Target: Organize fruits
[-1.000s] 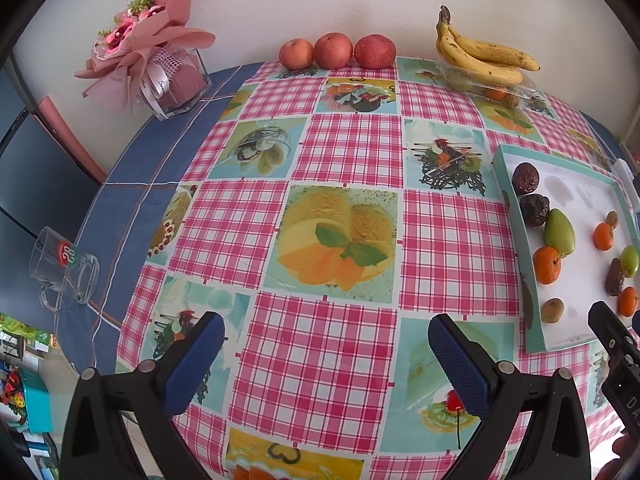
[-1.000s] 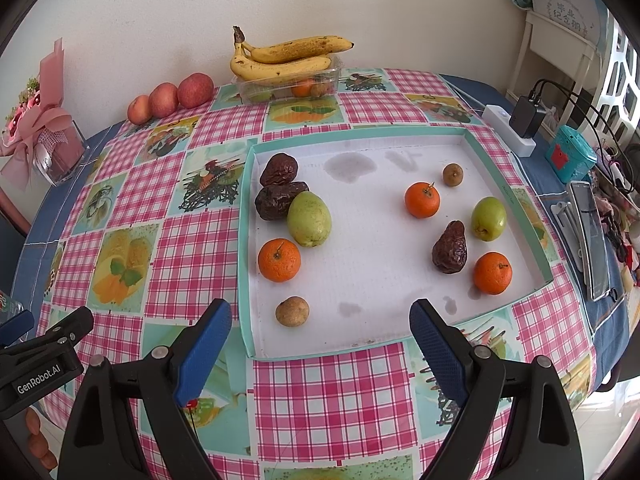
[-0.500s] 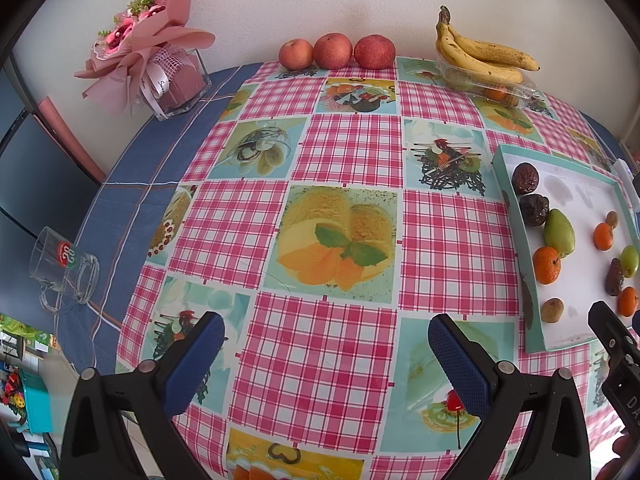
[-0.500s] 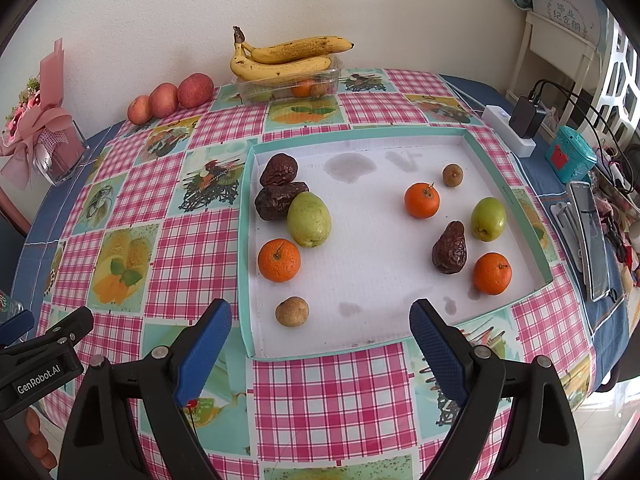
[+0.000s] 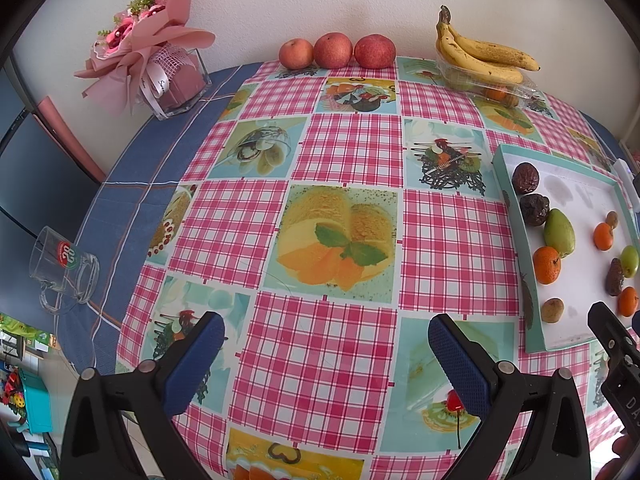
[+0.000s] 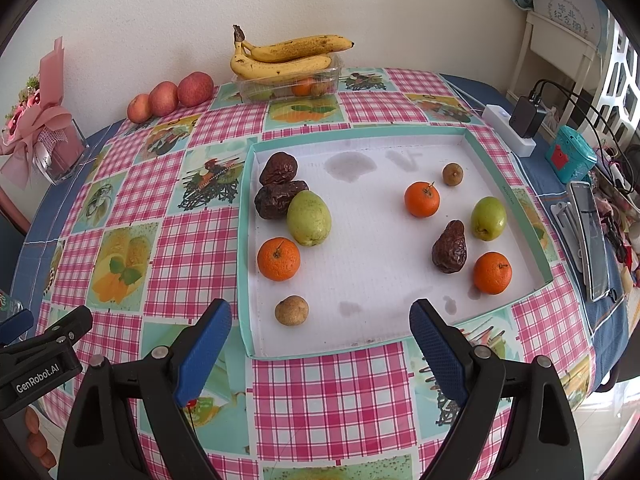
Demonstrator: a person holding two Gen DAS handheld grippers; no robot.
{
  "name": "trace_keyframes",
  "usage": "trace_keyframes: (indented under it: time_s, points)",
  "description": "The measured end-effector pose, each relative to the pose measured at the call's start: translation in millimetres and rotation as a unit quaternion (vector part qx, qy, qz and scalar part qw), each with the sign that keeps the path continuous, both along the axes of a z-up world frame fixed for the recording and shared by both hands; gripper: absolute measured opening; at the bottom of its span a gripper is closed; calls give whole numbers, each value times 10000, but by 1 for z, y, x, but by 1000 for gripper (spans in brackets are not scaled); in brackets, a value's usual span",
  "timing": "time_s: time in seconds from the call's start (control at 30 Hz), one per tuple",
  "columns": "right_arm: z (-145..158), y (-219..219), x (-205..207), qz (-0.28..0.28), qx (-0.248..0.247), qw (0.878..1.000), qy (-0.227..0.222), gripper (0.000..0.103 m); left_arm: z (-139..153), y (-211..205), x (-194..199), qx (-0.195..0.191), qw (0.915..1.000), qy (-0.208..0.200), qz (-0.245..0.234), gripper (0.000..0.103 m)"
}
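1. My right gripper (image 6: pixel 320 344) is spread wide, blue pads (image 6: pixel 204 348) clear of everything, hanging just short of the tray's (image 6: pixel 246 240) near rim with nothing in it.
2. My left gripper (image 5: pixel 326 364) is just as wide and empty, out over bare tablecloth (image 5: pixel 348 148) well to the left of the tray; its black body shows at the lower left edge of the right wrist view.
3. Counting inside the tray, right wrist view: three oranges, one by the left wall (image 6: pixel 278 259), one toward the far right (image 6: pixel 421 199), one at the near right (image 6: pixel 492 273).
4. Two green fruits: the big one (image 6: pixel 309 218) touches a dark wrinkled fruit, the smaller (image 6: pixel 488 218) sits near the right wall.
5. Three dark wrinkled fruits: two stacked at the far left corner (image 6: pixel 279 169) (image 6: pixel 276 200), one (image 6: pixel 450 248) just beside the small green fruit.
6. Two small brown round fruits: one at the near left (image 6: pixel 291 310), one at the far right (image 6: pixel 452 174).
7. Beyond the tray, a bunch of bananas (image 6: pixel 286 58) lies on a clear plastic box (image 6: pixel 288 86); three apples (image 6: pixel 170 98) line the wall to the left of it.
8. Far left of the tray: a pink bouquet (image 5: pixel 148 52) in a glass vase, and a glass mug (image 5: pixel 64 270) on its side on blue cloth.
9. Right of the tray: a white power strip (image 6: pixel 508 134), a teal tin (image 6: pixel 570 154). White wall behind.
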State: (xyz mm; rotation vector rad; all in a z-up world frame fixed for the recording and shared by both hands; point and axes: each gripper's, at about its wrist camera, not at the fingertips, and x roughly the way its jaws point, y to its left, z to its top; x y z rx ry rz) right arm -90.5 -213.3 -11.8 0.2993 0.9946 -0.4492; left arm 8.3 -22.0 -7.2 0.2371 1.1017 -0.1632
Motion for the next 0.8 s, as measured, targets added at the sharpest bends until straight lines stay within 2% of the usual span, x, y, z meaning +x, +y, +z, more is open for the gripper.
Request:
trace_keyframes:
  time_s: [0.8]
  points:
    - [-1,0,0,20,-28,10000,42,91,0,0,0,4,10000,-1,0,103]
